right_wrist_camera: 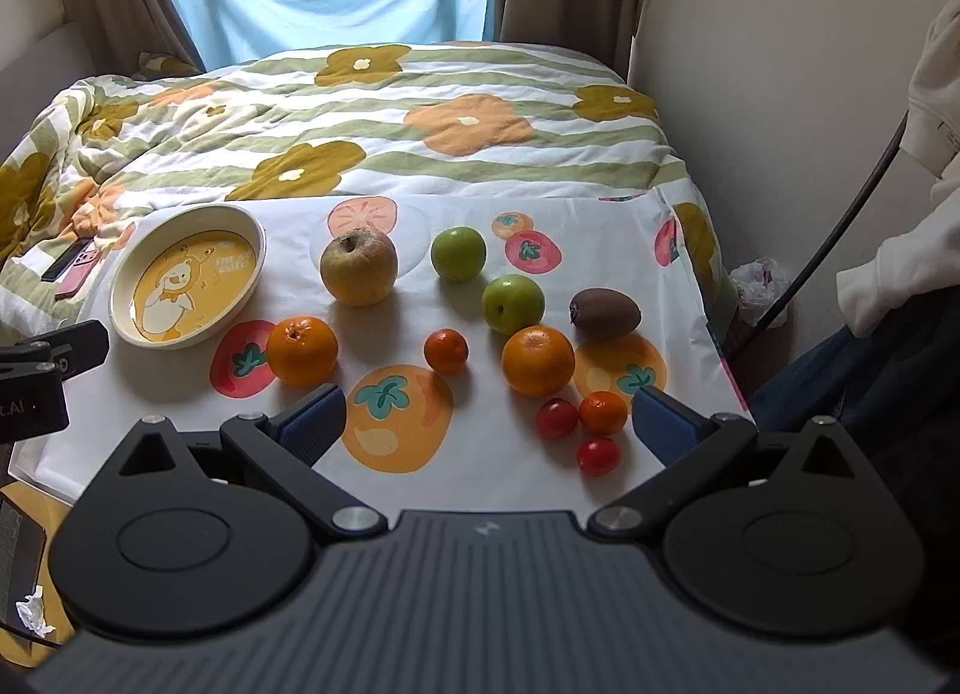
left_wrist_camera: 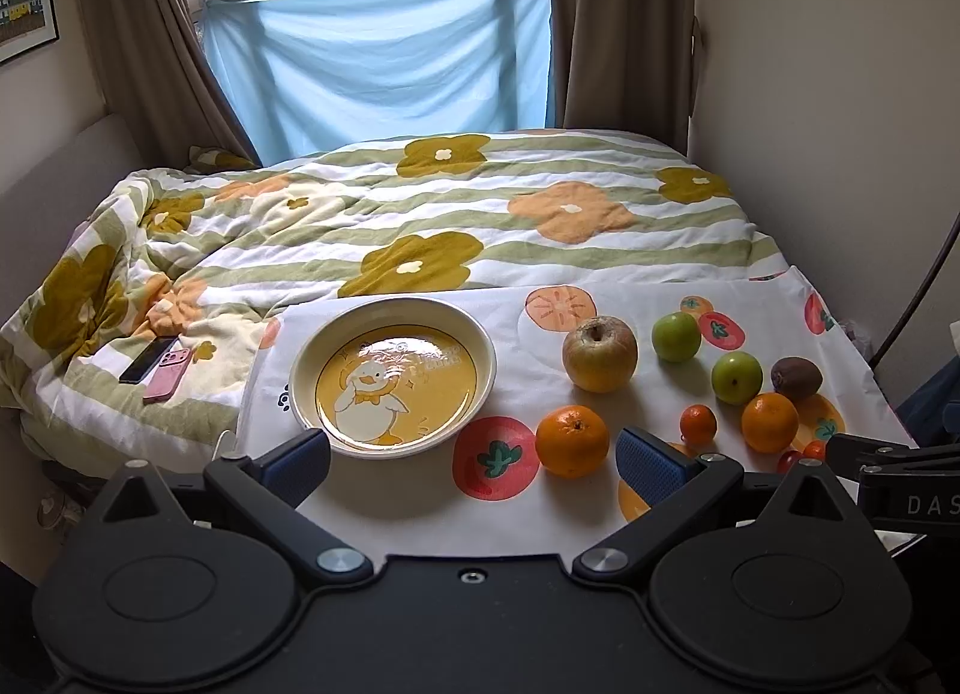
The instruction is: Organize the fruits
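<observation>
Left gripper (left_wrist_camera: 474, 463): jaws spread wide, nothing between them, held low over the near edge of the printed cloth (left_wrist_camera: 420, 508). Just ahead: duck-pattern plate (left_wrist_camera: 306, 358), bare, and beside it a large orange (left_wrist_camera: 572, 440).

Right gripper (right_wrist_camera: 487, 421): also spread wide and holding nothing. Between its fingertips lie a small mandarin (right_wrist_camera: 602, 412) and two cherry tomatoes (right_wrist_camera: 557, 418) (right_wrist_camera: 597, 456), touching or nearly so.

Further out, right wrist view: second large orange (right_wrist_camera: 537, 360), another small mandarin (right_wrist_camera: 446, 350), kiwi (right_wrist_camera: 605, 314), two green apples (right_wrist_camera: 513, 303) (right_wrist_camera: 458, 252), one big yellowish apple (right_wrist_camera: 359, 266). All loose on the cloth, none on the plate.

Step in hand (a judgement): the start, sorting not yet begun; the plate is the likely destination.

Next move calls for closing on one fruit and carrying it to the plate. The left-side orange is nearest the plate. The cluster by the right gripper is tight; round fruit may roll if nudged.
</observation>
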### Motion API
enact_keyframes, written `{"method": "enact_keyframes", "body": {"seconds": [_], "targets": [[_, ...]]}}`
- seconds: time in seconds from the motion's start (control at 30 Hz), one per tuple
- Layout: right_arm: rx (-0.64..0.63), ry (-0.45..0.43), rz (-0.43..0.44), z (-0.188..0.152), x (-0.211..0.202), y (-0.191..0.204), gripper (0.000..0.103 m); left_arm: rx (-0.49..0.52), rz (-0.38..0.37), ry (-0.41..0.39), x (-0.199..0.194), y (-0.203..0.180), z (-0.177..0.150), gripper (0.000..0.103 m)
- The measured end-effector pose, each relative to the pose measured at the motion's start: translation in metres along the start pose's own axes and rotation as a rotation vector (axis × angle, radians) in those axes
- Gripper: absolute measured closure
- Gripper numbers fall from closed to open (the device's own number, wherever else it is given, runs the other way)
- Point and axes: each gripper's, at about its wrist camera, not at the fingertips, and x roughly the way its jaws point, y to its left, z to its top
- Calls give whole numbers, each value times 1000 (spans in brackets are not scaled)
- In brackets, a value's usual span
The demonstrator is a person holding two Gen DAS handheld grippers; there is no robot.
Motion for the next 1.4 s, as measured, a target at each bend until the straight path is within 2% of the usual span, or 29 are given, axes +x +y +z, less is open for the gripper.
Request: {"method": "enact_keyframes", "body": {"seconds": [0.4, 0.63, 0.93, 1.4], "targets": [[-3, 3, 2, 3, -2, 0, 0, 16, 2, 10, -2, 0, -4, 0], [10, -2, -4, 7, 7, -12, 0, 76, -24, 3, 10, 1, 2, 1], [5, -53, -21, 8, 53, -10, 0, 130, -87, -24, 59, -4, 5, 1], [-23, -154, 60, 40, 152, -27, 0, 147, -104, -48, 146, -57, 12, 1]]}}
